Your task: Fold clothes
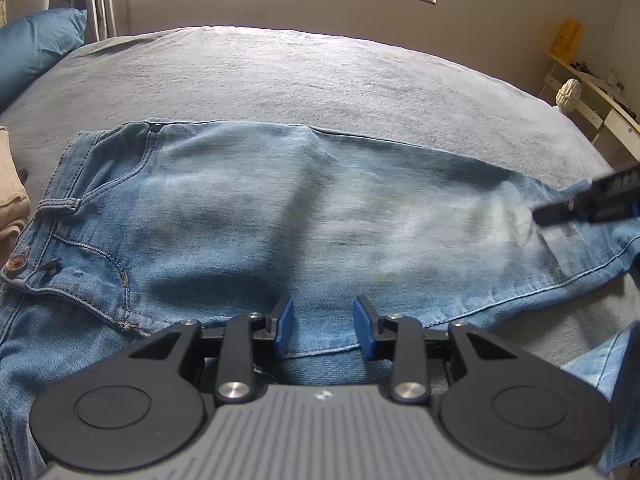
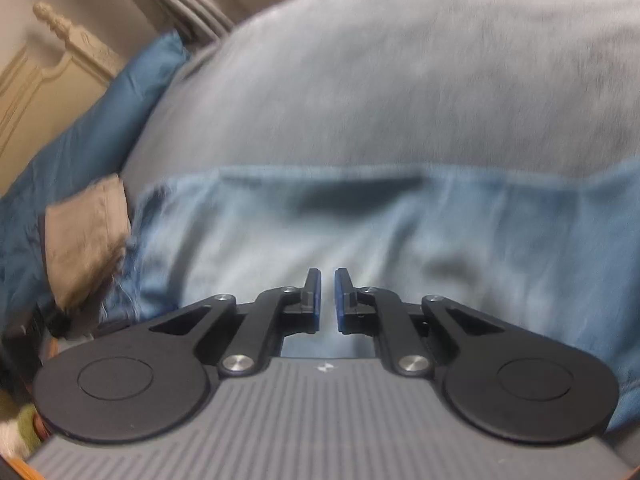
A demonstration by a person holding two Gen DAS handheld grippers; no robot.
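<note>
1. The pair of light blue washed denim jeans [image 1: 280,208] lies flat on the grey textured bedspread [image 1: 320,80], spread across the middle band of the left wrist view; the waistband with its copper button sits at the left edge of that frame and the leg runs off toward the right edge
2. Its long axis runs left to right across the frame, crosswise to the line the left gripper [image 1: 324,328] points along
3. The left gripper sits at lower centre, its blue pads parted over a hem-like edge of the denim; the cloth shows between the pads but they do not press on it, so this one is released
4. The right gripper [image 2: 328,300] has its blue pads nearly together with only a thin slit, nothing caught between them: clenched and empty. In the left wrist view it shows as a dark blurred shape at the right edge, over the leg end
5. In the blurred right wrist view the jeans fill the middle band, with a folded beige cloth [image 2: 84,240] and a teal pillow [image 2: 80,128] at the left
6. Judging by this, the left gripper is nearer the waist half and the right nearer the leg end, so a fold along the length would bring the leg end leftward
</note>
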